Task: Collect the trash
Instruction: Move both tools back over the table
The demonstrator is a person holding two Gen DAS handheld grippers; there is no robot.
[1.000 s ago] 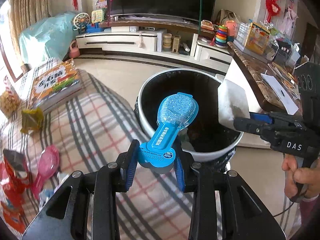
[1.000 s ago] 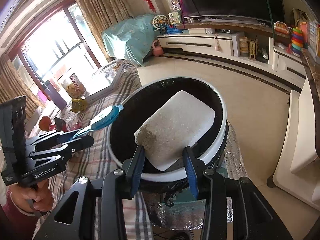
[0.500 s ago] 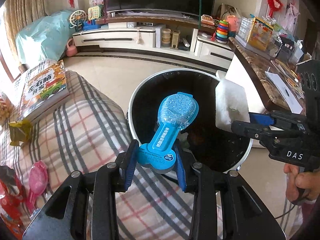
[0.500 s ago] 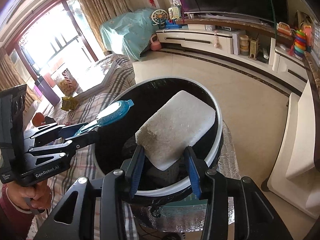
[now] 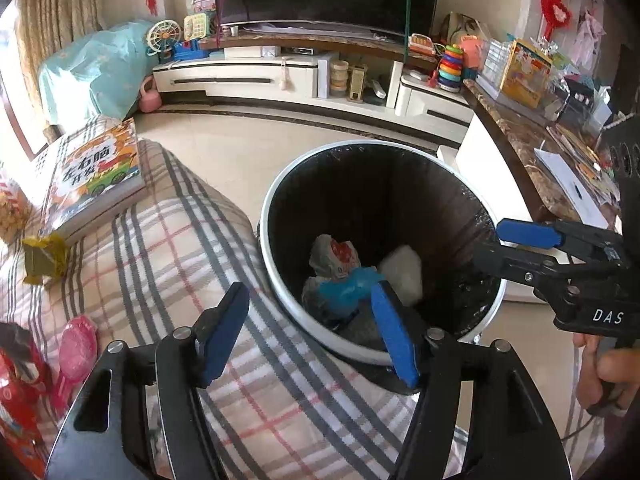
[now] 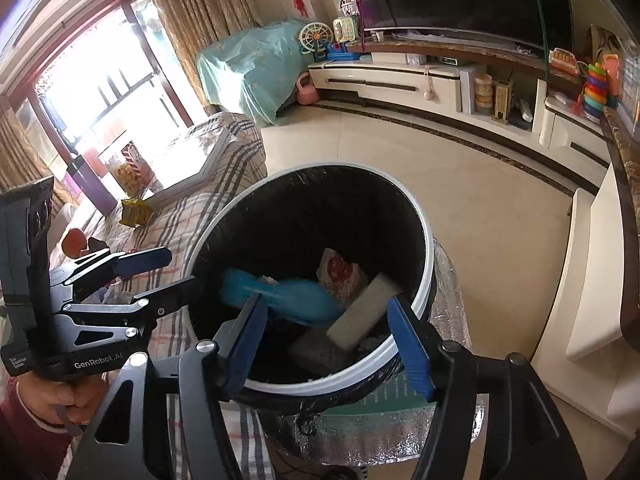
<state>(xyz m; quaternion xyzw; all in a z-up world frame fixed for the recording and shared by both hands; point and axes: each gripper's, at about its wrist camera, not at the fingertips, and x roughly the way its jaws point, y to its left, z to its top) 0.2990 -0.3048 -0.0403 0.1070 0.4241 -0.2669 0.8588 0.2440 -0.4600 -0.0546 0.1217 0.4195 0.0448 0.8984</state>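
A round black bin with a white rim (image 5: 280, 284) (image 6: 424, 240) stands beside the plaid-covered surface. Inside lie the blue paddle-shaped package (image 5: 346, 286) (image 6: 296, 298), the white sponge block (image 5: 404, 270) (image 6: 362, 314) and a crumpled red-and-white wrapper (image 5: 334, 256) (image 6: 340, 274). My left gripper (image 5: 310, 332) hovers over the bin's near rim, its jaws opening with nothing held between them. My right gripper (image 6: 330, 340) hangs over the bin too, jaws opening and empty; it also shows in the left wrist view as the right gripper (image 5: 508, 246).
On the plaid cover (image 5: 168, 248) lie a picture book (image 5: 96, 176), a yellow wrapper (image 5: 44, 258), a pink paddle-shaped package (image 5: 82, 346) and red wrappers (image 5: 20, 392). A marble counter (image 5: 532, 160) stands right of the bin, a TV cabinet (image 5: 280, 76) beyond the tiled floor.
Both grippers opened. The blue package left the left jaws and the white sponge left the right jaws; both now lie inside the bin.
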